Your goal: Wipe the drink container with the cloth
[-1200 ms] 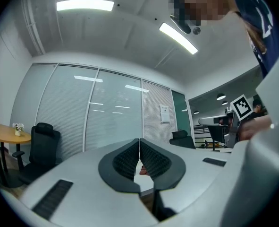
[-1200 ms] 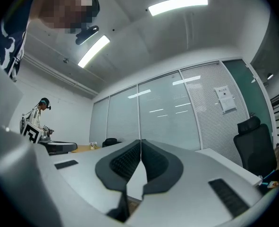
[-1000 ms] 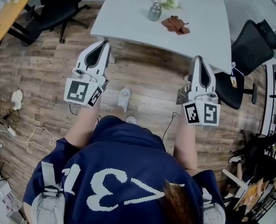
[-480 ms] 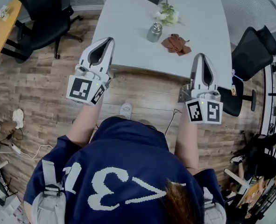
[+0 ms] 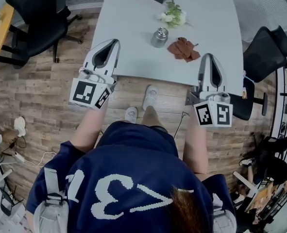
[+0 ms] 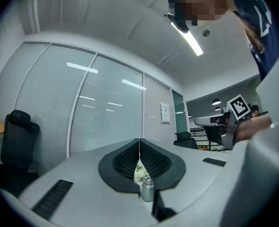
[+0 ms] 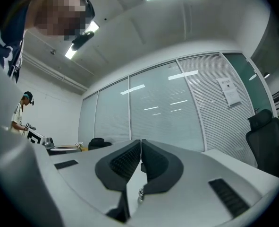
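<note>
Beside the table [image 5: 128,23], left gripper [image 5: 114,41] and right gripper [image 5: 209,56] show jaws closed, empty.

The drink container [image 5: 160,37] is small, silver metal and capped, and stands upright on the white table [image 5: 128,28]. The cloth [image 5: 183,49] is reddish-brown and crumpled, and lies just beside it, to its right in the head view.

Both forearms [image 5: 87,125] stretched forward and well apart, left gripper [image 5: 113,43] held roughly level, its fingers [image 6: 125,162] pressed together and empty, right gripper [image 5: 209,58] parallel beside it, its fingers [image 7: 122,164] likewise closed on nothing, marker cubes [image 5: 89,93] nearest the body
</note>
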Demonstrator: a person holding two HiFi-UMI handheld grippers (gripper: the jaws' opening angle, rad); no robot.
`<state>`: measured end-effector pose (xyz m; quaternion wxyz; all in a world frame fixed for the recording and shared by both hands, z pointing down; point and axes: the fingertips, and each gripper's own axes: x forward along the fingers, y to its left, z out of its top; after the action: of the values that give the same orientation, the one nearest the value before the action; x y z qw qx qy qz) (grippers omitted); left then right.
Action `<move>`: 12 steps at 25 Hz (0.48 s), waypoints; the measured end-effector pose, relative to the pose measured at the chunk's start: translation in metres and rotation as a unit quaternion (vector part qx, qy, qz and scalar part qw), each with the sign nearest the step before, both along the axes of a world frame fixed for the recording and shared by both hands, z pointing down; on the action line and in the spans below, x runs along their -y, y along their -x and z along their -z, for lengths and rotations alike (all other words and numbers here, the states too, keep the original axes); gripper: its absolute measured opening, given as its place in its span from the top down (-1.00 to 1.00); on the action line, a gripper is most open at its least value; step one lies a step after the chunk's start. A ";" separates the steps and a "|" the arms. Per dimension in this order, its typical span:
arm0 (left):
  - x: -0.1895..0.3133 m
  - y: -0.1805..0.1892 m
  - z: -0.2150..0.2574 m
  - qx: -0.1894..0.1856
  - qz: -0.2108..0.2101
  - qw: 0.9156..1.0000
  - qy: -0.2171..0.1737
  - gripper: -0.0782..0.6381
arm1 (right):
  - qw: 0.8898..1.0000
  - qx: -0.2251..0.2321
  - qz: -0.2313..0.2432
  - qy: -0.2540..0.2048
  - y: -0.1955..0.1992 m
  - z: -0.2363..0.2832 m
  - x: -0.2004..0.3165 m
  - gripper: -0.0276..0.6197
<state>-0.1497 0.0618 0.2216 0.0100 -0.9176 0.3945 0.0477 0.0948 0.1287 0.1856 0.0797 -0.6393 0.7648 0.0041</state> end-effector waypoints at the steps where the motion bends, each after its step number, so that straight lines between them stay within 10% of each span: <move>1: 0.005 -0.002 -0.002 0.000 0.003 1.000 0.001 0.73 | 1.000 0.000 0.005 -0.002 -0.001 -0.001 0.008 0.83; 12: 0.076 -0.047 0.009 -0.003 0.050 0.999 -0.009 0.73 | 0.997 -0.003 0.075 -0.031 -0.047 0.020 0.107 0.83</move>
<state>-0.1032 -0.0147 0.2124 0.0192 -0.8964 0.4396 0.0532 0.1422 0.0219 0.1655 0.0970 -0.5770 0.8106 0.0239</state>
